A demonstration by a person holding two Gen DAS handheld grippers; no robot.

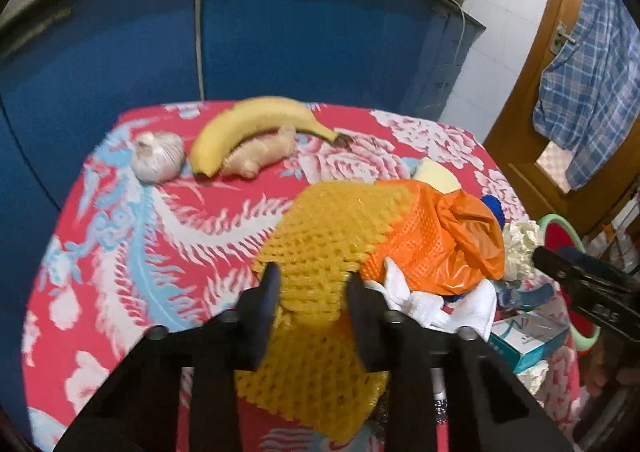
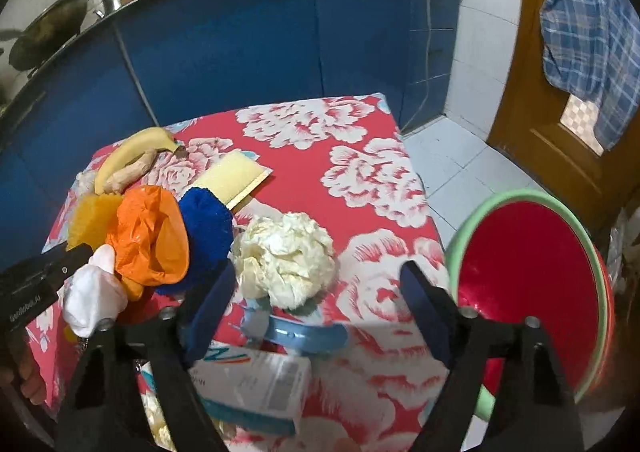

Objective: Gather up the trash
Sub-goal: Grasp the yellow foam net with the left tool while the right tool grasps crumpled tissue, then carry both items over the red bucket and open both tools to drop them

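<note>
My left gripper [image 1: 314, 284] is shut on a yellow foam fruit net [image 1: 324, 236] and holds it over the red flowered tablecloth [image 1: 168, 220]. An orange plastic bag [image 1: 452, 236] and white crumpled paper [image 1: 432, 304] lie just right of it. My right gripper [image 2: 320, 284] is open, its fingers straddling a crumpled cream tissue wad [image 2: 288, 256] and a light blue mask [image 2: 296, 332]. A white and teal carton [image 2: 256, 384] lies under it. The left gripper's body [image 2: 40, 280] shows at the left of the right wrist view, by the orange bag [image 2: 152, 236] and foam net [image 2: 92, 220].
A banana [image 1: 248, 128], ginger root [image 1: 260, 156] and garlic bulb [image 1: 158, 162] lie at the table's far side. A blue pom-pom [image 2: 208, 228] and yellow sponge [image 2: 236, 176] sit mid-table. A red basin with green rim [image 2: 532, 288] stands off the right edge. Blue cabinets [image 2: 240, 48] stand behind.
</note>
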